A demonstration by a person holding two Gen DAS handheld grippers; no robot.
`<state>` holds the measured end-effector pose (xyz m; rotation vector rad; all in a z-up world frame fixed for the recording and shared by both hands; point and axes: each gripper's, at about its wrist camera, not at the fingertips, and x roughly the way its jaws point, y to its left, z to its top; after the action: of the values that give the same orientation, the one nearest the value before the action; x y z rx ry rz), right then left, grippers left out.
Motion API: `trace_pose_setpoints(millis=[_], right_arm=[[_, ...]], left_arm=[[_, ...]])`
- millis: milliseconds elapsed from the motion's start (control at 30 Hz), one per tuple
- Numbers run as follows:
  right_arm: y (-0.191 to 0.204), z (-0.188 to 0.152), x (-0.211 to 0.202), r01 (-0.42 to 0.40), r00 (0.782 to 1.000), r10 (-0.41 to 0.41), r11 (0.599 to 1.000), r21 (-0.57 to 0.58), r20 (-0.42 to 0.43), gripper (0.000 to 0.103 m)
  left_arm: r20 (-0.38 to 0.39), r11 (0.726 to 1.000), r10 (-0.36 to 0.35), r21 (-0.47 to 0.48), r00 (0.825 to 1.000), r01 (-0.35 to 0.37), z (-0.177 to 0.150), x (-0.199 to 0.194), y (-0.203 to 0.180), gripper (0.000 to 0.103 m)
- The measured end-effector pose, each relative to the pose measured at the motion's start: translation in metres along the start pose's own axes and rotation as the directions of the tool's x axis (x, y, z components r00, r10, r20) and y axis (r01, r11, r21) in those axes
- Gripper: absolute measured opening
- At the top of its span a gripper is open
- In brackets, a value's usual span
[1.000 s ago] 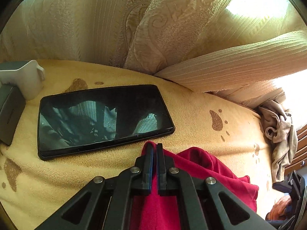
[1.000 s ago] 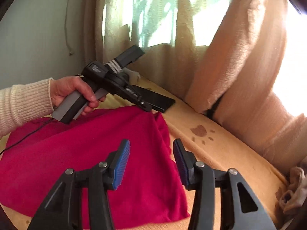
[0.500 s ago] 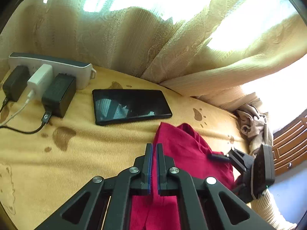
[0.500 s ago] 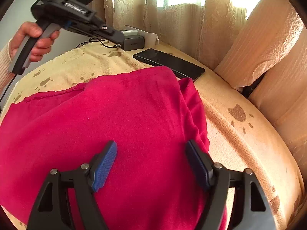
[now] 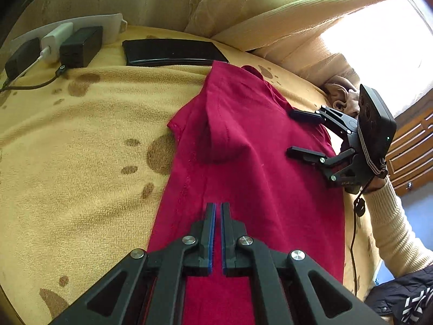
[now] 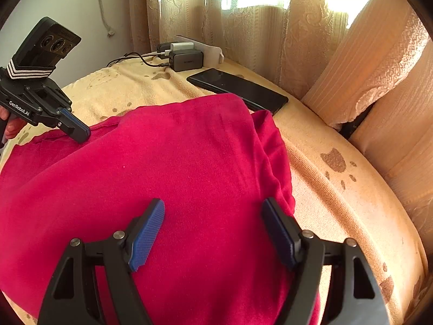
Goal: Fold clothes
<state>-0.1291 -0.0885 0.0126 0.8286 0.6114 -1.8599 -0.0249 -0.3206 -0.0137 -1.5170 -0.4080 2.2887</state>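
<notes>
A red garment [image 5: 243,149] lies spread on a yellow paw-print towel [image 5: 81,162], with one side folded over along its right edge [image 6: 270,149]. My left gripper [image 5: 217,205] is shut and points down at the garment; no cloth shows clamped between its pads. In the right wrist view the left gripper [image 6: 81,135] has its tip at the garment's [image 6: 176,162] far left edge. My right gripper [image 6: 213,205] stands wide open just above the cloth, its fingers straddling the folded part. From the left wrist view the right gripper [image 5: 292,132] hovers over the cloth's right side.
A black phone [image 6: 238,89] lies past the garment's far corner, beside a white power strip with chargers and cables [image 6: 186,57]. Curtains [image 6: 270,27] hang behind. A crumpled beige cloth [image 5: 338,94] and a wooden cabinet [image 5: 411,140] are at the right. A cream sleeve [image 5: 392,230] holds the right gripper.
My left gripper drew back from the phone and the garment's far corner, and now sits at its left edge. My right gripper opened wider and sank closer over the cloth.
</notes>
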Motion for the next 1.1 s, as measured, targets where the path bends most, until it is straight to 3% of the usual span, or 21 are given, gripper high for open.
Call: trace_pose_setpoints(millis=[233,300,333,367,533,933,1100], right_arm=[[0.001,-0.001,-0.001,0.0,1.0,0.0,1.0,0.0,0.001,0.078],[0.001,-0.001,-0.001,0.0,1.0,0.0,1.0,0.0,0.001,0.078],[0.001,-0.001,-0.001,-0.001,1.0,0.001,1.0,0.0,0.001,0.078],[0.001,-0.001,-0.001,0.0,1.0,0.0,1.0,0.0,0.001,0.078],[0.001,-0.001,-0.002,0.0,1.0,0.0,1.0,0.001,0.001,0.078],[0.0,-0.002,-0.001,0.004,1.0,-0.004,1.0,-0.005,0.002,0.078],[0.0,-0.002,-0.001,0.004,1.0,-0.004,1.0,-0.004,0.002,0.078]], left_arm=[[-0.001,1.0,-0.011,-0.018,1.0,0.011,-0.02,-0.014,0.005,0.005],[0.015,0.999,-0.016,-0.032,1.0,0.016,-0.028,-0.023,0.007,0.027],[0.025,0.999,-0.024,-0.042,0.999,0.025,-0.032,-0.027,0.009,0.073],[0.035,0.998,-0.034,-0.054,0.999,0.036,-0.035,-0.031,0.01,0.103],[0.057,0.994,-0.039,-0.1,0.998,0.045,-0.051,-0.046,0.017,0.103],[0.033,0.975,-0.124,-0.183,0.992,0.128,-0.063,-0.048,0.033,0.103],[0.085,0.955,-0.183,-0.22,0.979,0.197,-0.066,-0.062,0.039,0.103]])
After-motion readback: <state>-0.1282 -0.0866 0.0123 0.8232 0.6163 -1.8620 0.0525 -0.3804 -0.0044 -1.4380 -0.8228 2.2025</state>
